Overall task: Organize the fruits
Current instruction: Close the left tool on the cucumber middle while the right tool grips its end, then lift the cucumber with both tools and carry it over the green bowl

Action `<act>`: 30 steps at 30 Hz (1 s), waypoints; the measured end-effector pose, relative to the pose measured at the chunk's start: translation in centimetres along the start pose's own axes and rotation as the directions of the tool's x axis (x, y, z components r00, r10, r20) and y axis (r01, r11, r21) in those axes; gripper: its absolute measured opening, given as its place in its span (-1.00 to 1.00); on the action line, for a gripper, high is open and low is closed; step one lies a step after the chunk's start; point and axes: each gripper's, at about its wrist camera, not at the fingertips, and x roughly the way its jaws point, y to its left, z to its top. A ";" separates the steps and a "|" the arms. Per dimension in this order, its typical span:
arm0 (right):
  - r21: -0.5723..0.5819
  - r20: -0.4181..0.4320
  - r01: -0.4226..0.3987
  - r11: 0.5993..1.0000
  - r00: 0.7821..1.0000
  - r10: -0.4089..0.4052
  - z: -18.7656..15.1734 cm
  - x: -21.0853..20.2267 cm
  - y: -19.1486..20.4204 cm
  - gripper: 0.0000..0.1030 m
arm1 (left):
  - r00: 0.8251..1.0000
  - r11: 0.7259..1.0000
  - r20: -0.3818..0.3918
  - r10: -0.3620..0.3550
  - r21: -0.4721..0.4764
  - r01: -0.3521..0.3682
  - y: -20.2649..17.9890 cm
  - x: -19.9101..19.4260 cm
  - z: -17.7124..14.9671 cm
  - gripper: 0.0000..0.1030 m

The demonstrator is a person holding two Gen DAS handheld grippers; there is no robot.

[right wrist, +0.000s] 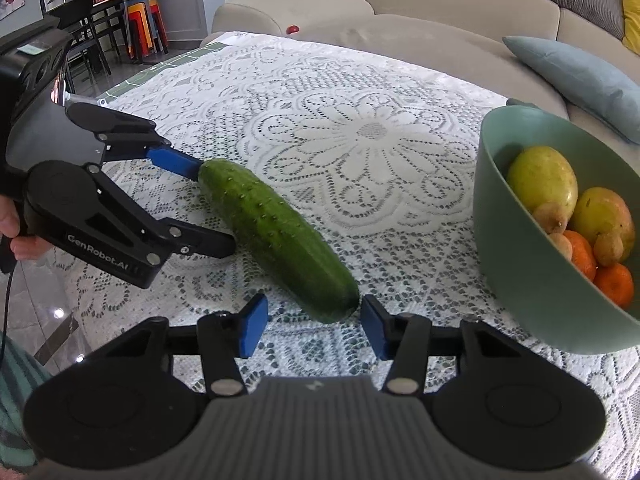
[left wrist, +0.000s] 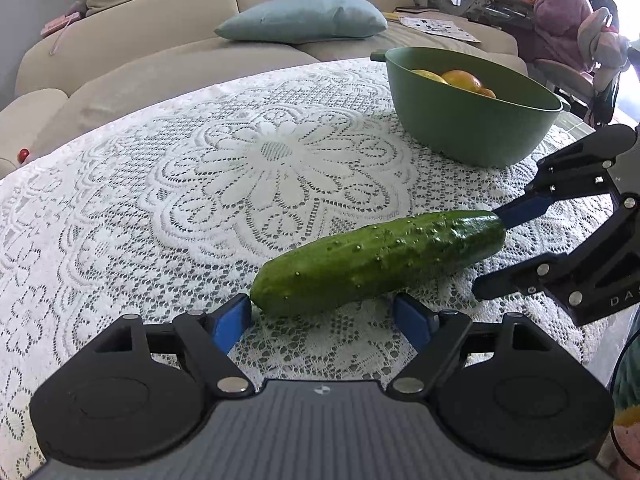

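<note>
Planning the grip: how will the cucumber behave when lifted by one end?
The cucumber looks stiff, so it should stay straight. Its round body may roll on the lace cloth if nudged. The glossy, bumpy skin could slip, and an end grip may let it droop.

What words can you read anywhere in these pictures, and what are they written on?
"GenRobot.AI": white letters on the black left gripper.
"DAS": cut-off white letters on the black right gripper.
Papers on the beige sofa: print too small to read.
</note>
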 end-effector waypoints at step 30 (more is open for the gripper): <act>-0.054 0.028 0.052 0.997 0.998 -0.050 0.3 -0.7 -0.7 -0.29 | 0.999 1.000 0.036 0.018 -0.022 -0.017 -0.8 0.0 -0.1 0.54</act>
